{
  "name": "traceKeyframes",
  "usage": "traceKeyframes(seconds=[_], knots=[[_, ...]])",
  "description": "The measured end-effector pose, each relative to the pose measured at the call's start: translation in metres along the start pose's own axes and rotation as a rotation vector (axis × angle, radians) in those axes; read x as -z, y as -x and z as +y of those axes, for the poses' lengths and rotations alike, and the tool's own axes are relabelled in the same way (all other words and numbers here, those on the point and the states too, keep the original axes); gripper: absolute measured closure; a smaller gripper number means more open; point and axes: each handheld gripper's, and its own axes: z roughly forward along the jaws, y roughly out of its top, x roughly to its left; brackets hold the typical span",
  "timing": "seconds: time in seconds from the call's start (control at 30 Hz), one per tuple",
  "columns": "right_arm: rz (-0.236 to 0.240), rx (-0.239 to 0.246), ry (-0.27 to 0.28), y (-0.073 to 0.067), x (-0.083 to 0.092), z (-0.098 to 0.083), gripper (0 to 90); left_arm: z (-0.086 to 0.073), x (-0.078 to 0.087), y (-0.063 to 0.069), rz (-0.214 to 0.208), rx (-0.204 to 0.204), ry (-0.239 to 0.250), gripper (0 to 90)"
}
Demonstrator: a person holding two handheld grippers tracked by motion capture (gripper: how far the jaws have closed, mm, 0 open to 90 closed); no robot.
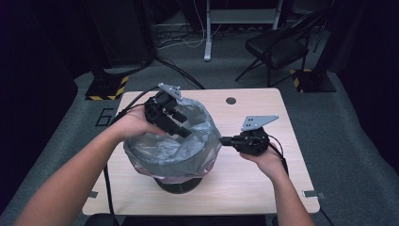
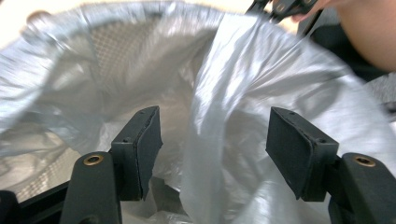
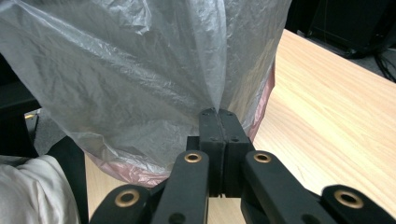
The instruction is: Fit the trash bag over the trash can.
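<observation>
A grey plastic bag [image 1: 174,146] lines a mesh bin [image 1: 179,184] standing on the wooden table [image 1: 263,188]. My left gripper [image 1: 181,129] hovers over the bin's mouth at its far left, pointing down into it. In the left gripper view its jaws [image 2: 215,121] stand open, with a fold of the bag [image 2: 261,70] hanging loose between the pads and the mesh wall [image 2: 116,46] behind. My right gripper [image 1: 223,140] reaches in from the right, level with the rim. Seen up close, the right gripper [image 3: 218,114] is shut on a pinch of the bag [image 3: 140,70].
A pink liner edge [image 3: 261,112] shows under the grey bag. The table has a cable hole [image 1: 230,100] at the back. Beyond it stand a folding chair [image 1: 277,47], floor cables and striped stand bases [image 1: 106,89]. Bare tabletop [image 3: 327,116] lies right of the bin.
</observation>
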Motion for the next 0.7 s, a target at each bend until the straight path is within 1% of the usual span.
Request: traceKeyframes(seconds=[0.03,0.07,0.13,0.2,0.27,0.3,0.37,0.43,0.5,0.53,0.6,0.63,0.67,0.7], knots=[[-0.009,0.002,0.004,-0.001,0.003,0.001,79.4,0.000,0.003,0.000,0.003,-0.001,0.010,35.1],[-0.023,0.003,0.013,-0.001,0.006,0.003,74.6,-0.001,0.005,0.000,0.007,-0.001,0.021,35.2],[-0.013,-0.003,0.054,-0.004,0.016,0.007,67.0,-0.001,0.006,-0.002,0.037,0.015,0.035,35.3],[0.015,-0.003,0.082,-0.008,0.026,0.013,62.9,-0.002,0.001,-0.005,0.073,0.048,0.040,35.3],[0.054,0.012,0.099,-0.016,0.031,0.017,58.8,-0.003,-0.006,-0.010,0.087,0.076,0.040,35.3],[0.062,0.023,0.107,-0.020,0.031,0.019,56.7,-0.004,-0.011,-0.012,0.090,0.085,0.036,35.3],[0.086,0.032,0.106,-0.027,0.026,0.022,53.5,-0.006,-0.020,-0.016,0.080,0.110,0.034,35.3],[0.103,0.046,0.087,-0.032,0.018,0.023,53.1,-0.009,-0.030,-0.018,0.056,0.114,0.010,35.3],[0.102,0.048,0.057,-0.034,0.010,0.023,52.4,-0.010,-0.040,-0.015,0.036,0.096,-0.033,36.4],[0.105,0.053,0.048,-0.034,0.006,0.022,52.4,-0.011,-0.045,-0.013,0.030,0.085,-0.060,36.8],[0.108,0.050,0.037,-0.034,0.003,0.021,52.5,-0.013,-0.054,-0.008,0.008,0.053,-0.135,37.5],[0.107,0.043,0.035,-0.034,0.002,0.021,52.6,-0.013,-0.054,-0.008,0.008,0.053,-0.135,37.9],[0.107,0.045,0.035,-0.034,0.002,0.021,52.9,-0.015,-0.061,-0.003,-0.027,0.021,-0.195,38.1],[0.107,0.045,0.038,-0.033,0.002,0.021,53.1,-0.016,-0.065,0.000,-0.044,0.012,-0.220,38.5]])
